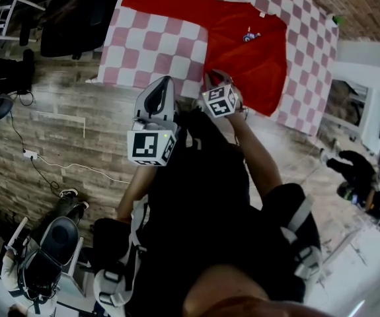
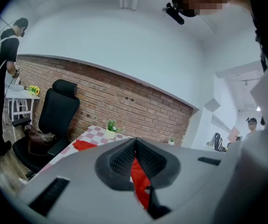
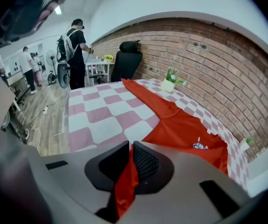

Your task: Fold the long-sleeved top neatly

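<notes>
Expect the top (image 1: 256, 65) to drape light and limp — your right gripper (image 3: 131, 142) pinches its near edge, your left gripper (image 2: 135, 138) is closed and looks empty, so take that edge's other corner.

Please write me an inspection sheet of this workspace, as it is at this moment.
Surface: table, pink-and-white checked.
Job's things: red top lies spread, one sleeve stretched out, near hem raised.
Clutter: potted plant and smaller plant at the far edge.
Grippers: left gripper and right gripper, fingers shut on the red top.
Cables: power strip with white cable on the floor.
Surroundings: brick wall, office chair, people standing behind.
</notes>
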